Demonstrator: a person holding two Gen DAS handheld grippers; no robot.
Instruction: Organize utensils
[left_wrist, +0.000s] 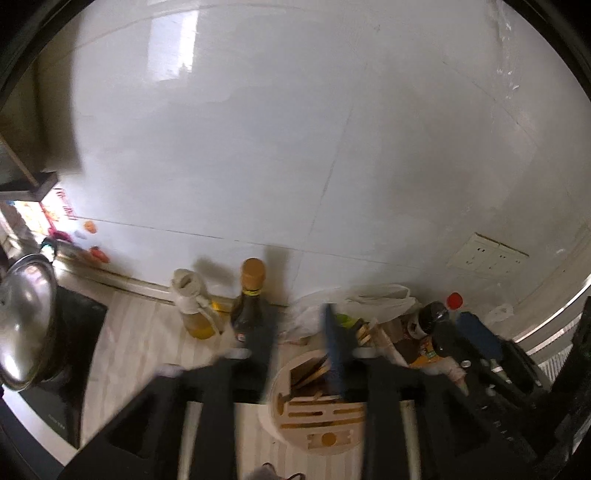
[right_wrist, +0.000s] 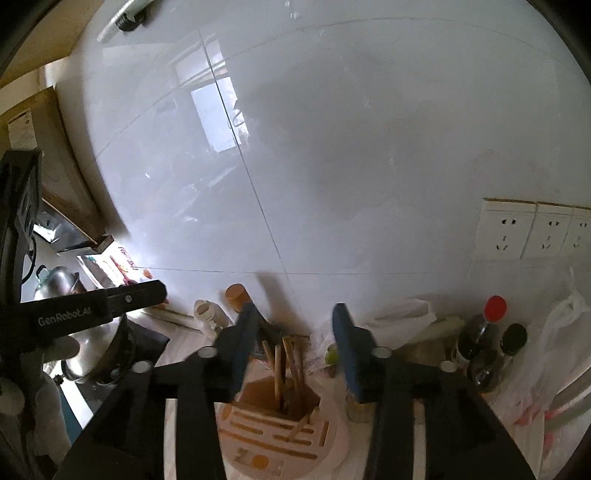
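We hold two grippers over one round utensil holder (right_wrist: 280, 432), which stands on the pale, wood-grained counter (left_wrist: 147, 332) close to the white tiled wall (left_wrist: 295, 147). Its slotted top shows several long slots and one square well. In the right wrist view about five wooden chopsticks (right_wrist: 277, 373) stand in that well, leaning slightly; blur keeps us from a firm count. The right gripper (right_wrist: 295, 332) hangs above them with its jaws parted and nothing between the pads. The left gripper (left_wrist: 299, 325) is likewise released, jaws apart over the holder's rim, gripping nothing.

Behind the holder, against the wall, we count one dark bottle with a tan cap (left_wrist: 251, 295) and one pale oil bottle (left_wrist: 194, 310) beside it. To the right stand one red-capped bottle (right_wrist: 487, 325) and one black-capped bottle (right_wrist: 511, 341), with white plastic bags (right_wrist: 554, 350) around them. Three wall sockets (right_wrist: 532, 230) sit in a row. On the left, one steel pot lid (left_wrist: 26, 317) rests on a pot.
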